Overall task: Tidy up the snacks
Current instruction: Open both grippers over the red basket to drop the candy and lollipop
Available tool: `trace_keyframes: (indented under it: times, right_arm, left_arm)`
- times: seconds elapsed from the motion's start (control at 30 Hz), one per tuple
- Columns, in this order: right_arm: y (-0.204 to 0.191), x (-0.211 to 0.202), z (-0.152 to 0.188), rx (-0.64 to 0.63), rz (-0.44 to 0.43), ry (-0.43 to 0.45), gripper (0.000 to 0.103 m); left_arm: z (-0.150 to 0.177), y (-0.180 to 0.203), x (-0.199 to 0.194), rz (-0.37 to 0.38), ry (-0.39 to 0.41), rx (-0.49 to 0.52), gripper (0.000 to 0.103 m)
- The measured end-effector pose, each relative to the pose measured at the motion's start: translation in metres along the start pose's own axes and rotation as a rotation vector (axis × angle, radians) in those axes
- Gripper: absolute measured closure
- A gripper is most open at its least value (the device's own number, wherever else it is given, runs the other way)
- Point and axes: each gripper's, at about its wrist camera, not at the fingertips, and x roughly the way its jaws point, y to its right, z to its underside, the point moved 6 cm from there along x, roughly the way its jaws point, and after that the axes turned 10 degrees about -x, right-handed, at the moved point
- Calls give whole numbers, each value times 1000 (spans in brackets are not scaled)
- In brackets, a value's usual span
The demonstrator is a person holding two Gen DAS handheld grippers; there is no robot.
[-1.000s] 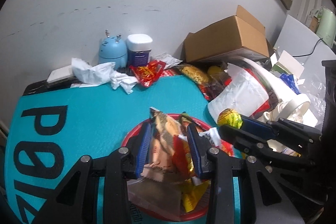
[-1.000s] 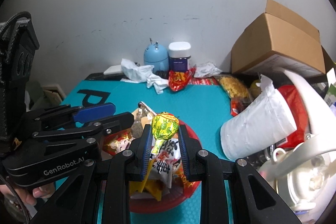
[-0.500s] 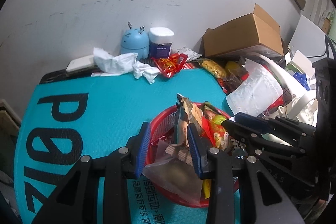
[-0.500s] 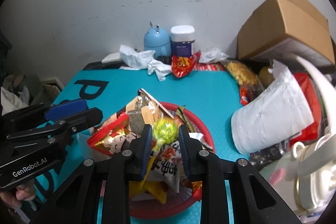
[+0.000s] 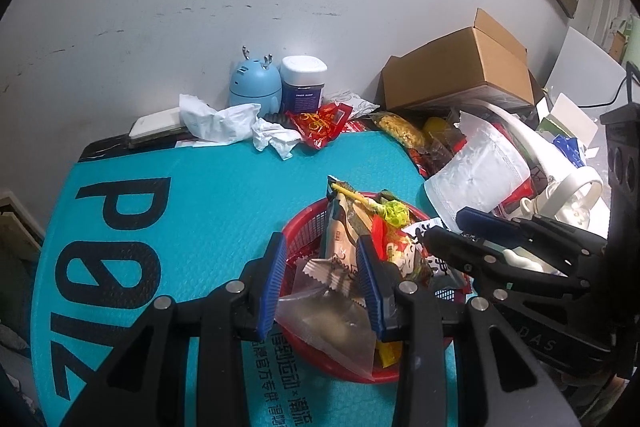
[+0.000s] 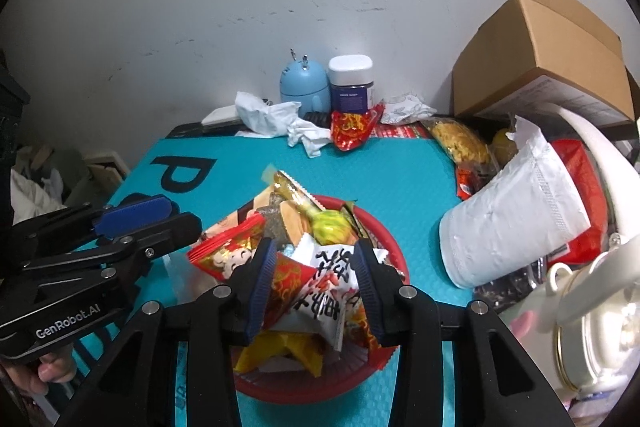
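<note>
The red basket [image 6: 390,251] sat on the teal desk [image 5: 208,195] toward its near edge, heaped with snack packets. The right tool [image 6: 315,271] hovered over the heap; its jaws had just been opening, and nothing was pressed between the pads. A yellow-green lollipop [image 6: 328,225] lay on top of the pile just beyond its tips. The left tool [image 5: 322,277] stood at the basket's left rim, its blue pads closed on a clear wrapper [image 5: 332,319] and a beige packet [image 5: 340,247]. A loose red packet [image 5: 320,121] lay near the desk's far edge.
</note>
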Motion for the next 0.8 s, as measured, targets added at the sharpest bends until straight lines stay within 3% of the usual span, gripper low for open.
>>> trace_keyframes:
  times: [0.3,0.67,0.73,0.8]
  right_arm:
    - [-6,-31,-7,-17,9,47,63]
    - [-24,-103,-16,-67,30,166,63]
    - [-27,-118,-15,-74,35,191,54]
    - [-30,-132,-13,-78,40,216,51]
  left_arm:
    - [-5,9,-31,-23,53,17,68]
    - [-3,28,-93,-49,144,50,68]
    - [-1,32,-106,-49,165,56,68]
    - [1,36,-116,-46,178,64,68]
